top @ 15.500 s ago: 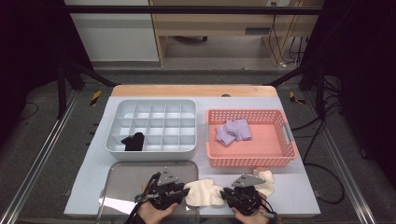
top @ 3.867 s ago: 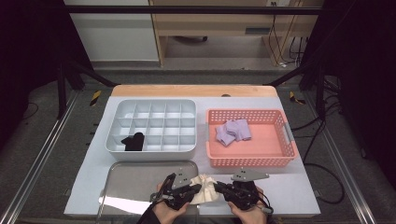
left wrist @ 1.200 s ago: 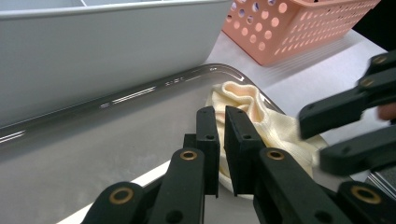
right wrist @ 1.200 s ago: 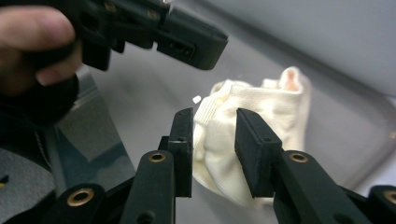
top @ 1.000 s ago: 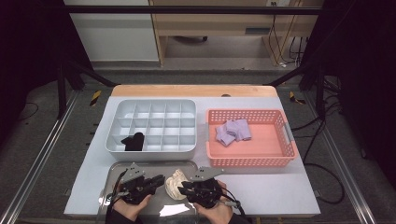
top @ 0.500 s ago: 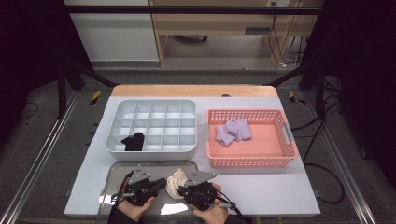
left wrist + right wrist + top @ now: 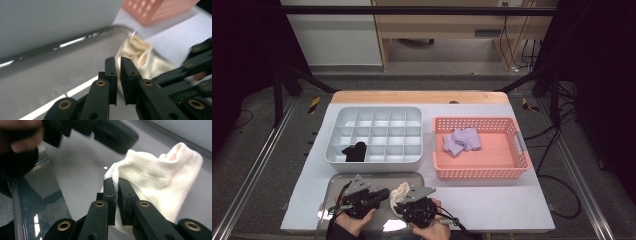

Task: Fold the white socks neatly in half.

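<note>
A cream sock (image 7: 401,192) lies bunched on the right part of a metal tray (image 7: 343,183) at the table's front edge. In the right gripper view my right gripper (image 7: 117,183) is shut on the cream sock (image 7: 155,175), and the knit cloth bulges out past the jaws. My right gripper (image 7: 402,204) points left in the high view. Just left of the sock is my left gripper (image 7: 386,193); in its own view the left gripper (image 7: 118,62) is shut, with nothing seen between the jaws and the sock (image 7: 136,50) right behind them.
A grey divided organizer (image 7: 377,161) stands behind the tray with a black sock (image 7: 354,151) in a front-left cell. To its right a pink basket (image 7: 512,167) holds purple socks (image 7: 462,140). Bare mat lies right of the tray.
Both grippers and the cream sock have shifted left from the mat onto the metal tray. Over the last second the right gripper edged further left, closer to the left one.
</note>
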A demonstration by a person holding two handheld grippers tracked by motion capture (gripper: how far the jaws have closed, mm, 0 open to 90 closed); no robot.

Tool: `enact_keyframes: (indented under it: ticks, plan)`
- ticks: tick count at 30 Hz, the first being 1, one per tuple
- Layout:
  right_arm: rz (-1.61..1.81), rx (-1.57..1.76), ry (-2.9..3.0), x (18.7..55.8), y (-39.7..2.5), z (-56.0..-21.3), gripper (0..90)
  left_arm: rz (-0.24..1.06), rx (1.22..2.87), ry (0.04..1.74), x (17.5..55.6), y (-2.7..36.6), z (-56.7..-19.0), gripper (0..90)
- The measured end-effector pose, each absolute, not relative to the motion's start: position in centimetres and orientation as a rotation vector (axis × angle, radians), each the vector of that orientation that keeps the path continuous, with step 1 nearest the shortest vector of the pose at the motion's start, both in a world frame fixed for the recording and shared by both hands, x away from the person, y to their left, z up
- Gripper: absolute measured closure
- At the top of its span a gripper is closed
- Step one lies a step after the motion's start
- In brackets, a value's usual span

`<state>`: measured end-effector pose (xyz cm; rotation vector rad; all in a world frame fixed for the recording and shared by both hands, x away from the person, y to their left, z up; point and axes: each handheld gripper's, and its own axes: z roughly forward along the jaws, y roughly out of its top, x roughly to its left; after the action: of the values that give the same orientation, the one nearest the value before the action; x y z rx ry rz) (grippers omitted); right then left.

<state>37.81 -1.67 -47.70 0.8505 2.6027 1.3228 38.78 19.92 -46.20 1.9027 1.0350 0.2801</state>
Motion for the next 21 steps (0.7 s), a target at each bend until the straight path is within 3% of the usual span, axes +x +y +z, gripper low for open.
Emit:
enact_keyframes:
  ticks: [8,15,21]
  plan:
    - [1.338,0.864,2.594,37.7,-1.5,-47.8,82.7,0.271,1.889,0.967,38.2,18.6,-45.3,69.1]
    - [1.358,0.861,2.598,37.5,-1.8,-47.2,73.0,0.325,1.980,1.027,38.9,18.3,-46.7,68.5]
    - [1.397,0.931,2.523,38.0,-3.5,-46.2,77.7,0.329,2.006,1.021,39.0,18.3,-47.1,69.2]
